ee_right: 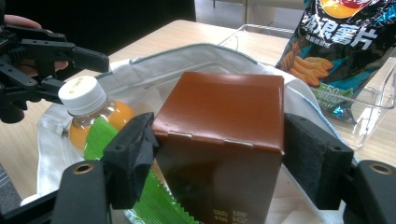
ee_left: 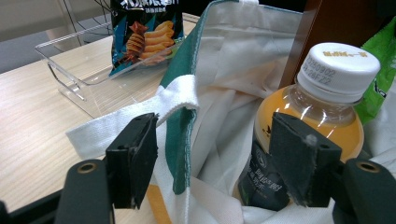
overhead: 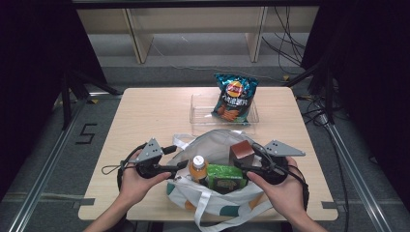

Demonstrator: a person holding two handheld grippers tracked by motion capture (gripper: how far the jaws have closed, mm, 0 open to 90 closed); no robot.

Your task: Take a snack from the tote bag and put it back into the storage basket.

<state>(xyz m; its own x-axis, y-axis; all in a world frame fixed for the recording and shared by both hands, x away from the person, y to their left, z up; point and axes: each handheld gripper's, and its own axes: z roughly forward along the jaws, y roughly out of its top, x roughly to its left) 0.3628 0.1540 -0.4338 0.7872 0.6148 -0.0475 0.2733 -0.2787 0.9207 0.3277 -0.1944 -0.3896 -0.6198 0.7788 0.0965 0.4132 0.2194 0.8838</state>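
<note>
The right gripper (ee_right: 219, 154) brackets a brown carton (ee_right: 224, 140): both black foam-faced pads meet the carton's glossy, creased side walls, so the carton is grasped. The carton stands upright in the open mouth of a white canvas tote bag (overhead: 217, 145), near the front edge of the table (overhead: 145, 111).

The left gripper (ee_left: 215, 154) is released. Its jaws stand wide apart, straddling the bag's rim; the green-trimmed fabric edge and a woven white strap (ee_left: 140, 112) hang between them, touching neither pad. One pad sits just in front of a clear plastic bottle (ee_left: 308, 116) of orange liquid with a ribbed white cap.

A crinkled green packet (overhead: 225, 176) lies between bottle and carton.

Both hands hold the grippers level, pointing inward toward the bag from opposite sides.

Farther back, a glossy blue chip bag (overhead: 235, 96) leans in a clear rectangular tray (overhead: 200, 116).
</note>
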